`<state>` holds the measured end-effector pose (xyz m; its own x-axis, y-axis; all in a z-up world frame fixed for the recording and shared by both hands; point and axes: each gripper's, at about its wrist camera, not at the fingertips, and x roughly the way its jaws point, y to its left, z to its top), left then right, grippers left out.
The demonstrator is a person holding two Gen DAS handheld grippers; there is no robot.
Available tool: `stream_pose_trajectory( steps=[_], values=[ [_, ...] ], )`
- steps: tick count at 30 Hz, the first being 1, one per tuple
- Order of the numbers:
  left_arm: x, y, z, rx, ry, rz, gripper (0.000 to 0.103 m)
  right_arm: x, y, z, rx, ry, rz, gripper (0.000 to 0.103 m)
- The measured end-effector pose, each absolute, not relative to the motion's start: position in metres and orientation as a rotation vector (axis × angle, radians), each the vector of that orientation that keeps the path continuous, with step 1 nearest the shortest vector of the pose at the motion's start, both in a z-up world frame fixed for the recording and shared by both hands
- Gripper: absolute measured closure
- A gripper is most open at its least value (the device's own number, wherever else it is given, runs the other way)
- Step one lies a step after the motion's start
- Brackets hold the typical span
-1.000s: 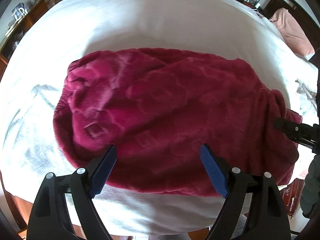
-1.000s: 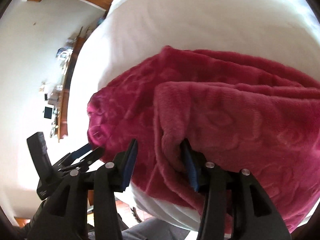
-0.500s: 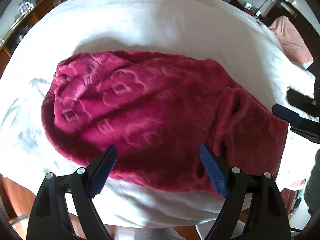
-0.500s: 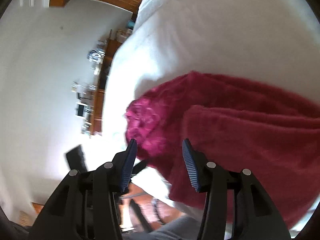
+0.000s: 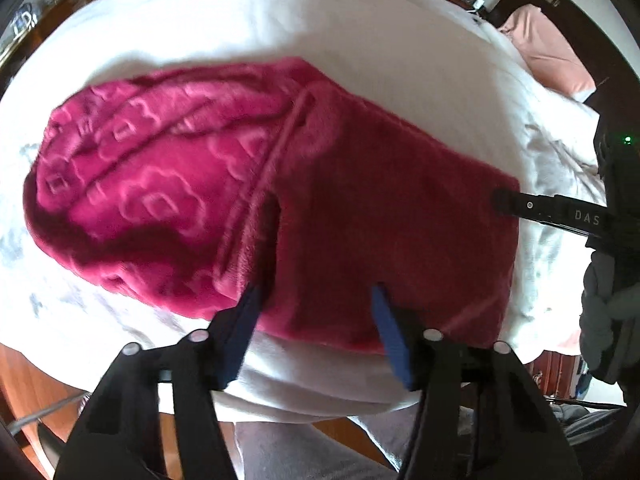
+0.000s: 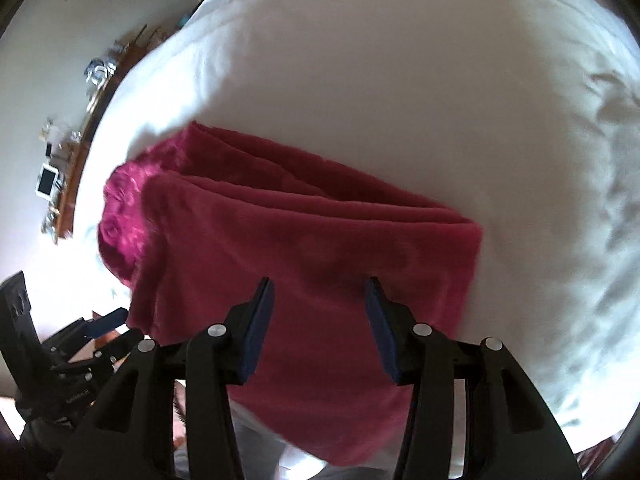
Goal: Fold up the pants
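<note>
Left gripper (image 5: 316, 328) stands with its blue pads wide apart and nothing between them, poised over the near edge of the pants (image 5: 248, 200). Out past its left finger the pants bulge in a rounded heap of embossed pink-red fleece, blurred in this view. Straight ahead of the gripper a seam runs away from it across the cloth, and a smoother, darker flap lies folded over the heap from the right. That flap ends in a straight edge well to the gripper's right, where the tip of the right gripper (image 5: 508, 200) meets its far corner; whether it touches the cloth cannot be told. All of this lies on a white bed (image 5: 320, 20), which spreads beyond the pants on every side. At the far right of the bed sits a pink pillow (image 5: 548, 48).

Right gripper (image 6: 320, 320) is also spread wide, holding nothing, its fingers hanging over the smooth folded layer of the pants (image 6: 304, 240). Off to its left the embossed end of the pants shows from under that layer, and lower left the left gripper (image 6: 116, 328) sits at the pants' edge. Ahead of the right finger the stacked folds end in a squared corner, with bare bed (image 6: 400, 80) beyond and to the right.
</note>
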<state>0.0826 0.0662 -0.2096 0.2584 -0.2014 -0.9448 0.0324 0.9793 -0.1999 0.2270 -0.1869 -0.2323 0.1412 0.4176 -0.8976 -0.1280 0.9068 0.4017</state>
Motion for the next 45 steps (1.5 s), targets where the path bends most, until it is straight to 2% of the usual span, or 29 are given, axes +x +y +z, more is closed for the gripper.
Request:
stream_pose_trajectory(
  steps=[2, 6, 9, 16, 29, 37, 42, 44, 45],
  values=[
    [0.087, 0.063, -0.219, -0.145, 1.295, -0.119, 0.047, 0.231, -0.201, -0.239, 0.229, 1.379, 0.405, 0.055],
    [0.104, 0.073, -0.245, -0.162, 1.305, -0.010, 0.057, 0.246, -0.191, -0.253, 0.186, 1.392, 0.406, 0.055],
    [0.113, 0.083, -0.265, -0.177, 1.324, 0.025, 0.058, 0.254, -0.178, -0.269, 0.155, 1.410, 0.407, 0.055],
    [0.115, 0.077, -0.281, -0.119, 1.327, 0.081, 0.033, 0.258, -0.165, -0.284, 0.082, 1.425, 0.412, 0.054],
    [0.108, 0.125, -0.238, -0.277, 1.247, 0.108, 0.032, 0.247, -0.118, -0.220, 0.023, 1.283, 0.447, 0.054],
    [0.106, 0.209, -0.224, -0.384, 1.208, 0.222, 0.032, 0.246, -0.025, -0.207, -0.042, 1.265, 0.612, 0.054],
    [0.096, 0.290, -0.229, -0.469, 1.210, 0.324, 0.031, 0.253, 0.013, -0.214, -0.084, 1.281, 0.608, 0.054],
    [0.093, 0.315, -0.234, -0.513, 1.214, 0.354, 0.029, 0.260, 0.028, -0.224, -0.093, 1.292, 0.574, 0.051],
    [0.093, 0.328, -0.236, -0.536, 1.212, 0.361, 0.024, 0.265, 0.035, -0.230, -0.095, 1.301, 0.551, 0.050]
  ],
)
